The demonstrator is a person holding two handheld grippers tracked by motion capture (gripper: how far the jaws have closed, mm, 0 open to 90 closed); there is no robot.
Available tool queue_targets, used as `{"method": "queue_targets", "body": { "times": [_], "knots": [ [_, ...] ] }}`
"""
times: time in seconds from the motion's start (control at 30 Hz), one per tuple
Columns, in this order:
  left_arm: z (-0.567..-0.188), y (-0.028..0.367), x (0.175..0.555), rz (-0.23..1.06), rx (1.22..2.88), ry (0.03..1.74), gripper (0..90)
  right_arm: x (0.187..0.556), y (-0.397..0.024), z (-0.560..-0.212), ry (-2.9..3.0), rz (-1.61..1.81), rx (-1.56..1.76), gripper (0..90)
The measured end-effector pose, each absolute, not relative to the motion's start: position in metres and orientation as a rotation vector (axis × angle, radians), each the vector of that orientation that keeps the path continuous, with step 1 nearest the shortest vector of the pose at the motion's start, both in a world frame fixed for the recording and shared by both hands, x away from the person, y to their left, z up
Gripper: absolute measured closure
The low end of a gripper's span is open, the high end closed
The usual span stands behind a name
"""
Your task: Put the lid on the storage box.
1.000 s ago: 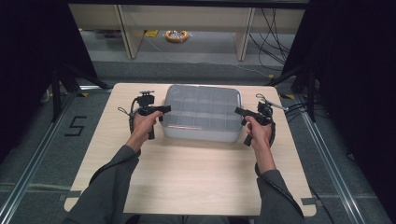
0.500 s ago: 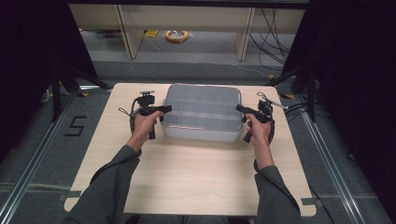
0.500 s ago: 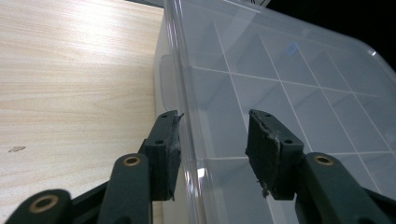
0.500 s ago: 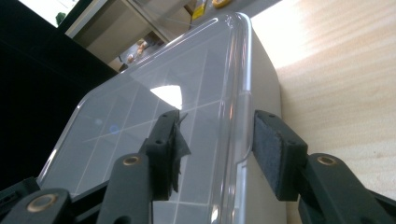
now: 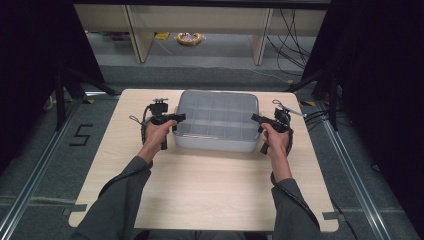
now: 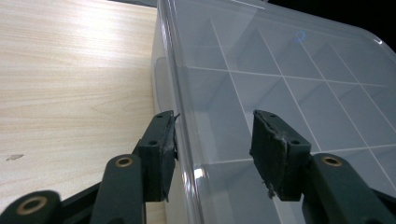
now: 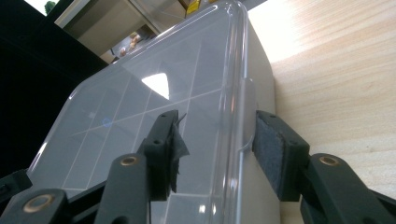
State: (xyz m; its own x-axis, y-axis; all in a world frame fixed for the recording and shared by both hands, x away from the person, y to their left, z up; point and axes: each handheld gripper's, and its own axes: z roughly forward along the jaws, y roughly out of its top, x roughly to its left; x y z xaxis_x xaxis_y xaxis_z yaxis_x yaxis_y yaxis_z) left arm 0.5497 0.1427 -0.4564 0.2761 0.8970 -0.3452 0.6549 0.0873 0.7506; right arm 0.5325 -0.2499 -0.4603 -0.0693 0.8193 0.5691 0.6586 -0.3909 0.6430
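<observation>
Fingers (image 6: 161,149) of the left gripper (image 5: 172,119) stood astride the left rim of the clear compartment box (image 5: 216,120), one pad just at the outer edge of the lid, the other hanging free above the lid with a plain gap under it; those jaws had just been opening, with the rim between them but not pinched. On the far side the right gripper (image 5: 259,120) mirrored it: its fingers (image 7: 275,151) straddled the right rim, one above the lid and one beside the box wall, and its jaws had also just been opening, daylight showing on both sides, so neither tool truly grasped the box. The box sat flat on the wooden table (image 5: 210,195), toward the far edge and roughly centred, its long axis running left to right between the two hands, lid on. Each gripper met one short end, pointing inward at the other, about equally near. I judged that any lift or lid pull would need both pairs closed on the rim first and raised evenly, or the box would tip along that long axis.
</observation>
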Motion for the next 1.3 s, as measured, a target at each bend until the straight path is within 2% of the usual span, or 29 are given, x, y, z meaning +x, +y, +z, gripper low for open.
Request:
{"method": "queue_targets", "body": {
  "times": [0.13,0.3,0.37,0.67,0.87,1.1,1.17,1.3],
  "knots": [
    [-0.454,0.143,0.548,0.331,1.668,1.436,48.9,0.534,-0.249,-0.462,1.634,1.447,1.993,49.9],
    [-0.452,0.146,0.548,0.309,1.635,1.451,47.5,0.530,-0.247,-0.456,1.600,1.446,2.062,47.9],
    [-0.451,0.148,0.547,0.297,1.627,1.448,45.8,0.529,-0.253,-0.456,1.615,1.441,1.996,45.4],
    [-0.442,0.156,0.533,0.273,1.631,1.415,42.4,0.512,-0.265,-0.442,1.608,1.455,1.959,39.2],
    [-0.441,0.163,0.517,0.242,1.646,1.378,41.3,0.498,-0.268,-0.434,1.632,1.434,1.962,37.1],
    [-0.442,0.165,0.494,0.235,1.671,1.324,39.4,0.488,-0.272,-0.438,1.732,1.396,1.750,34.3],
    [-0.443,0.166,0.488,0.232,1.669,1.314,39.4,0.480,-0.265,-0.435,1.720,1.415,1.853,33.5],
    [-0.447,0.166,0.478,0.230,1.682,1.303,38.5,0.469,-0.262,-0.437,1.762,1.405,1.770,32.5]
  ]
}}
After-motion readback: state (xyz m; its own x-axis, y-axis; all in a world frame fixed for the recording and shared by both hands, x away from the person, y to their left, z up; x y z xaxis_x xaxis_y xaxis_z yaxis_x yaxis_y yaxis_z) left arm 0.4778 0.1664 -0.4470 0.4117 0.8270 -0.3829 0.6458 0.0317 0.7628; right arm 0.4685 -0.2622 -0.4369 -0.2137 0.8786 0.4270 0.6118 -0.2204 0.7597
